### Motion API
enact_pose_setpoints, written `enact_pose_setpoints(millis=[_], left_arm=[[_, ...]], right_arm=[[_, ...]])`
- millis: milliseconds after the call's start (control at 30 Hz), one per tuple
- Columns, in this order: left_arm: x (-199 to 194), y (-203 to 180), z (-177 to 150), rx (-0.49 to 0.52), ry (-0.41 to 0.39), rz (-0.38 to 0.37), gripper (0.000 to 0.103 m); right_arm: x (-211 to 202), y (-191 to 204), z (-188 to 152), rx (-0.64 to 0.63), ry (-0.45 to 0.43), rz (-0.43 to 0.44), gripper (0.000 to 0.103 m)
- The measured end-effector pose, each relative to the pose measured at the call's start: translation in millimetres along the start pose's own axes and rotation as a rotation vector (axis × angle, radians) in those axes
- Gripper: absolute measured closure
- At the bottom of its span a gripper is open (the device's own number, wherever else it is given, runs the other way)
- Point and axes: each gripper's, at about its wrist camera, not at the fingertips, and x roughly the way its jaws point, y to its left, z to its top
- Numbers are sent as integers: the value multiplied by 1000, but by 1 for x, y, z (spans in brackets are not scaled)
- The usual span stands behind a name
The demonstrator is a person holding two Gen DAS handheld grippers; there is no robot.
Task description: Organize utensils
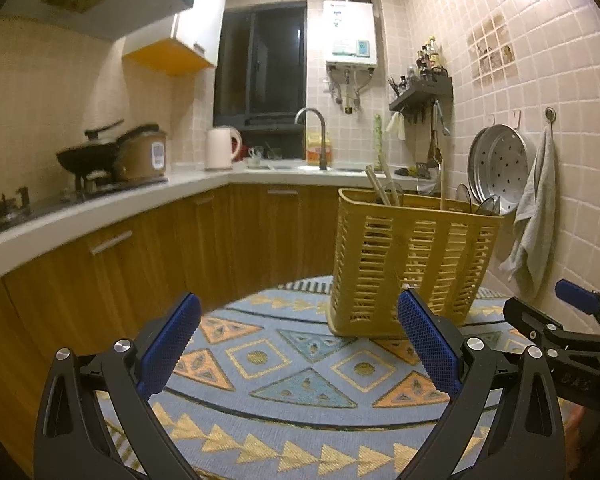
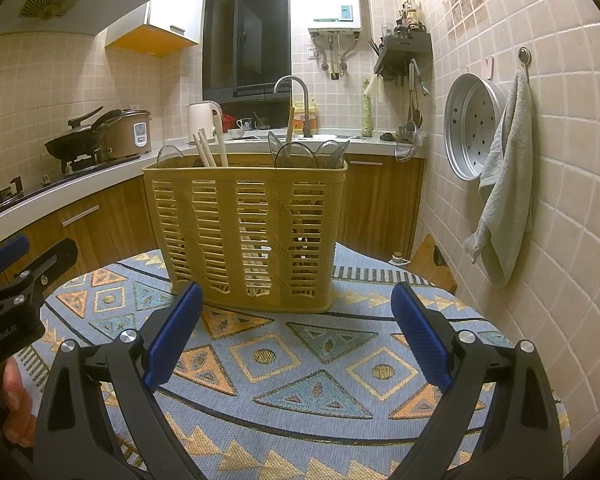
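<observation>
A yellow slatted utensil basket (image 2: 246, 232) is seen standing upright on a round table covered with a patterned blue and orange cloth (image 2: 308, 364), toward the far side of the table. Inside the basket, wooden chopsticks (image 2: 210, 148) are seen sticking up at its left part, and several grey spoon-like utensils (image 2: 312, 154) with one more wooden handle are gathered at its right part; one grey piece (image 2: 169, 153) is also seen at the far left corner. How the inside is divided cannot be told from these views. No loose utensil is seen on the cloth in front of the basket or beside it, so the task is judged to be nearly finished or already finished, as far as can be shown here; what lies outside the views is not known. The left gripper (image 1: 298, 344) is held spread wide with nothing between its blue pads (image 1: 172, 344), low over the cloth and a little left of the basket. The right gripper (image 2: 296, 334) is likewise spread wide and empty, pointed straight at the basket, with its fingertips just before the basket's base but not touching it. If something is left, it is probably only a last tidying of the items in the basket, or the withdrawal of both grippers
</observation>
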Motion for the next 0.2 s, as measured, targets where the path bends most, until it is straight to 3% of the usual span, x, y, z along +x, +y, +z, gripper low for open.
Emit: enact_pose_setpoints(millis=[200], left_arm=[[0,1,-1,-4,1,5,8]], right_arm=[[-2,-1,0,2,-13,3,12]])
